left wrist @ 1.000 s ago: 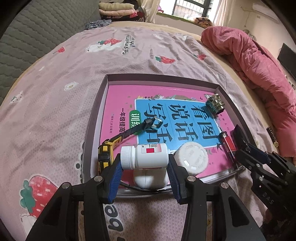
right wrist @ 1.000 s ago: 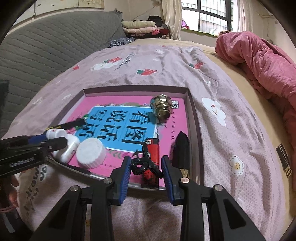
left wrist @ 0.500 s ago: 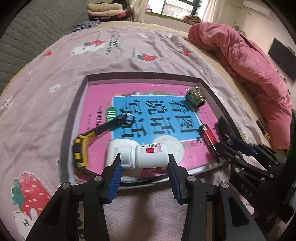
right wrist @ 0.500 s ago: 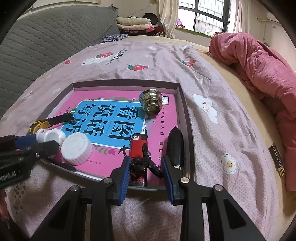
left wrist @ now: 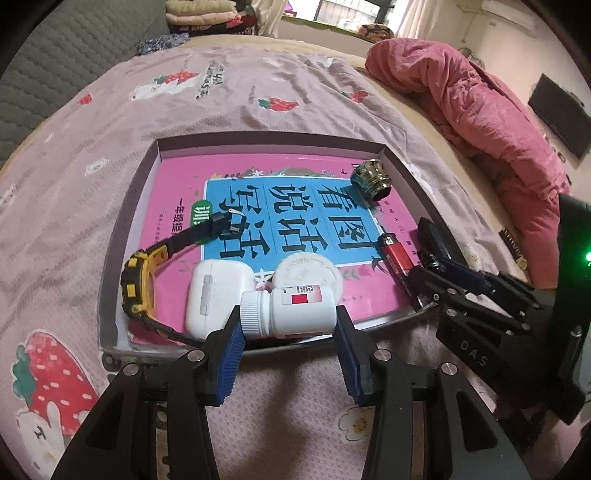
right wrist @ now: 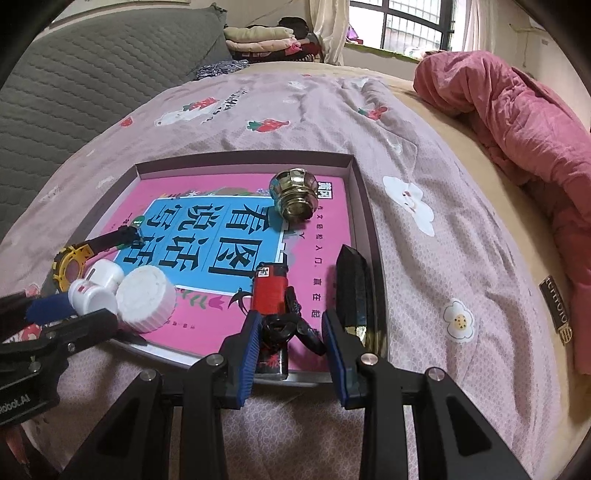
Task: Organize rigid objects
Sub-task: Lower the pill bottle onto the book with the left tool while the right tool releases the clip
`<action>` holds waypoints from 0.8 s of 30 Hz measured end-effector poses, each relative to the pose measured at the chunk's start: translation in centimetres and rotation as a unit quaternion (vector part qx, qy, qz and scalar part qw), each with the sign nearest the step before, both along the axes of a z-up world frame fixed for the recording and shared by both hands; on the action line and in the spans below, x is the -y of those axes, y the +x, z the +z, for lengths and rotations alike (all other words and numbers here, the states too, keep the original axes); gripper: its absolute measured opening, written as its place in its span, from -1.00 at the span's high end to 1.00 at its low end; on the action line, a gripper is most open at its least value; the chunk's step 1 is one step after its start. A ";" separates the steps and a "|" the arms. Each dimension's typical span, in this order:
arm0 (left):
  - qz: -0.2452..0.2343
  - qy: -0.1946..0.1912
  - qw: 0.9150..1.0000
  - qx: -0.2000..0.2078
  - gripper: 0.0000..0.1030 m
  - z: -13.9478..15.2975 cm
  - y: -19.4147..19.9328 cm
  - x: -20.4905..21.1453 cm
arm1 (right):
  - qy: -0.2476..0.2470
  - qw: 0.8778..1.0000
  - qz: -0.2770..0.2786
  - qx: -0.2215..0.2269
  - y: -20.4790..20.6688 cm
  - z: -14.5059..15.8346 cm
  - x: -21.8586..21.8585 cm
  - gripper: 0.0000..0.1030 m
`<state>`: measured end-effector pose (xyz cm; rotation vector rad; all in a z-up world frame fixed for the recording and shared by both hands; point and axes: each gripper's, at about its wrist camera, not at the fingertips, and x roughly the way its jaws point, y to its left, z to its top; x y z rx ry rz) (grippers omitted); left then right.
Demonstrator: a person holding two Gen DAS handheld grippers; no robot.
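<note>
While both grips hold, two small things hang over the near edge of the tray [left wrist: 122, 236] on the bed.
The left hand-held gripper [left wrist: 288, 328] clamps the white pill bottle [left wrist: 291, 312] end to end; the right hand-held gripper [right wrist: 290, 332] pinches a black clip [right wrist: 284, 326] above the red lighter [right wrist: 269, 291]. I judge the smooth bottle could slip and topple onto the earbud case [left wrist: 218, 291].

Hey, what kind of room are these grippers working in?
Most likely a bedroom in a home. The box tray sits on a bed sheet printed with strawberries, a pink quilt is bunched at one side, and folded clothes are stacked near a barred window.
</note>
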<state>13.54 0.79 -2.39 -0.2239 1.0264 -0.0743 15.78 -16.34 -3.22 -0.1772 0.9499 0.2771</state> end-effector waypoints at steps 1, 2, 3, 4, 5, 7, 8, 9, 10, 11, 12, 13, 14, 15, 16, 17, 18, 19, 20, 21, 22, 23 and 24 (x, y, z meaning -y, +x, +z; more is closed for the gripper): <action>0.000 -0.003 1.000 -0.002 0.07 0.0 0.0 0.0 | 0.000 1.000 0.000 -0.001 0.0 0.0 0.0 0.34; 0.000 -0.003 1.000 -0.005 0.08 0.1 0.1 0.0 | 0.000 1.000 0.000 -0.001 0.0 0.0 0.0 0.34; -0.001 -0.002 1.000 -0.006 0.08 0.1 0.0 0.0 | 0.001 1.000 0.000 -0.001 -0.1 0.1 0.1 0.34; -0.001 -0.002 1.000 -0.007 0.08 0.1 0.0 0.0 | 0.002 1.000 0.000 -0.002 -0.1 0.1 0.1 0.34; -0.002 -0.002 1.000 -0.008 0.07 0.2 0.0 0.0 | 0.004 1.000 0.000 -0.003 -0.1 0.1 0.1 0.34; -0.003 -0.003 1.000 -0.010 0.07 0.1 0.1 0.0 | 0.009 1.000 -0.003 -0.005 -0.1 0.1 0.3 0.34; -0.004 -0.004 1.000 -0.011 0.07 0.1 0.2 0.0 | 0.010 1.000 -0.003 -0.006 -0.1 0.1 0.3 0.34; -0.005 -0.004 1.000 -0.012 0.07 0.1 0.2 0.0 | 0.010 1.000 -0.003 -0.005 -0.2 0.2 0.3 0.34; -0.004 -0.006 1.000 -0.013 0.07 0.1 0.2 0.0 | 0.011 1.000 -0.003 -0.004 -0.3 0.2 0.4 0.34; -0.005 -0.006 1.000 -0.014 0.07 0.0 0.3 0.0 | 0.011 1.000 -0.002 -0.004 -0.4 0.3 0.4 0.34; -0.006 -0.005 1.000 -0.014 0.07 0.1 0.3 0.1 | 0.012 1.000 -0.002 -0.003 -0.5 0.3 0.5 0.34; -0.006 -0.004 1.000 -0.014 0.07 0.1 0.3 0.1 | 0.014 1.000 -0.002 -0.003 -0.5 0.4 0.6 0.34; -0.006 -0.004 1.000 -0.014 0.07 0.1 0.3 0.1 | 0.016 1.000 -0.003 -0.001 -0.7 0.5 0.7 0.34; -0.006 -0.004 1.000 -0.015 0.07 0.1 0.3 0.1 | 0.018 1.000 -0.005 0.001 -0.8 0.7 0.8 0.34; -0.007 -0.004 1.000 -0.015 0.07 0.1 0.3 0.1 | 0.020 1.000 -0.008 0.004 -0.9 0.8 0.9 0.34; -0.007 -0.005 1.000 -0.016 0.07 0.1 0.4 0.1 | 0.022 1.000 -0.010 0.006 -1.1 1.0 1.1 0.34; -0.007 -0.004 1.000 -0.015 0.07 0.1 0.4 0.1 | 0.026 1.000 -0.012 0.008 -1.2 1.2 1.2 0.34; -0.008 -0.004 1.000 -0.016 0.07 0.1 0.5 0.1 | 0.031 0.999 -0.016 0.010 -1.4 1.4 1.5 0.34; -0.009 -0.005 1.000 -0.016 0.07 0.1 0.5 0.1 | 0.034 0.999 -0.017 0.011 -1.5 1.6 1.6 0.34; -0.008 -0.005 1.000 -0.017 0.07 0.1 0.5 0.1 | 0.037 0.999 -0.019 0.012 -1.6 1.8 1.8 0.34; -0.008 -0.005 1.000 -0.017 0.07 0.1 0.6 0.1 | 0.040 0.999 -0.021 0.013 -1.7 2.0 1.9 0.34; -0.008 -0.004 1.000 -0.019 0.07 0.1 0.6 0.2 | 0.044 0.999 -0.022 0.014 -1.8 2.1 2.0 0.34; -0.007 -0.005 1.000 -0.019 0.07 0.1 0.6 0.2 | 0.045 0.999 -0.022 0.014 -1.8 2.3 2.1 0.34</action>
